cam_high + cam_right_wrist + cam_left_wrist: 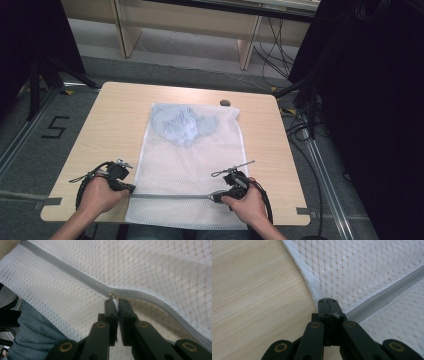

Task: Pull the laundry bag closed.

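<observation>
A white mesh laundry bag lies flat on the wooden table, with a light blue garment bunched inside its far end. A grey zipper runs across the bag near the front edge. My left gripper is shut on the bag's left edge at the zipper's end. My right gripper is shut on the zipper pull, with the zipper stretching away to the upper left in the right gripper view. The bag's front end hangs over the table edge.
A small dark round object sits near the table's far edge. Wooden shelving stands beyond the table, with cables on the floor at the right. Blue jeans show under the hanging mesh.
</observation>
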`<state>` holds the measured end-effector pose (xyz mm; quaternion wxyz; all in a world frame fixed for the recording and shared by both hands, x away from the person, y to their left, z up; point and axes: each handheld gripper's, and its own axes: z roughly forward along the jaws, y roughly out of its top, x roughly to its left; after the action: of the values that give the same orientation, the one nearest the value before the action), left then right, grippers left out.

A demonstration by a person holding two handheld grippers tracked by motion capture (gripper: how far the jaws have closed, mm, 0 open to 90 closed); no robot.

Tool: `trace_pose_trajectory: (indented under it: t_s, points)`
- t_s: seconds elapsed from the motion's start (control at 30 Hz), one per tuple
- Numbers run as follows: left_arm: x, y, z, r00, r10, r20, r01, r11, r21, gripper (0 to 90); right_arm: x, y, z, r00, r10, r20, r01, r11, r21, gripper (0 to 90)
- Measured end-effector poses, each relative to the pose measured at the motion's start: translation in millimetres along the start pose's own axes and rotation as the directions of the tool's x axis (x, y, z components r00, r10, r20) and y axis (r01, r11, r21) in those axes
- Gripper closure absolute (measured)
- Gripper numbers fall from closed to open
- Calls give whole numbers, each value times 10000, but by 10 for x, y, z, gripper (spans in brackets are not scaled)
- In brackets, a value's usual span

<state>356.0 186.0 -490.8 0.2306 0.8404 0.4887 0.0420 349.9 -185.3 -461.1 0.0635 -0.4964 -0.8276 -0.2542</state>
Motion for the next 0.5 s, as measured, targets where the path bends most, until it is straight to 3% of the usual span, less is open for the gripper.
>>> trace_pose_trajectory:
  t_s: [0.07,0.17,0.5]
  points:
    - [-1,0,0,10000,-5,-5,5,10000,-1,898,-16,-3,-9,9999,-149,70,150,9999,-23,870]
    - [0,0,0,10000,-9,-1,9,10000,4,897,-19,-15,-15,9999,130,9,-130,9999,19,870]
    - [2,0,0,10000,38,-62,-38,10000,-43,898,-49,-32,-36,9999,103,-2,-103,9999,-18,869]
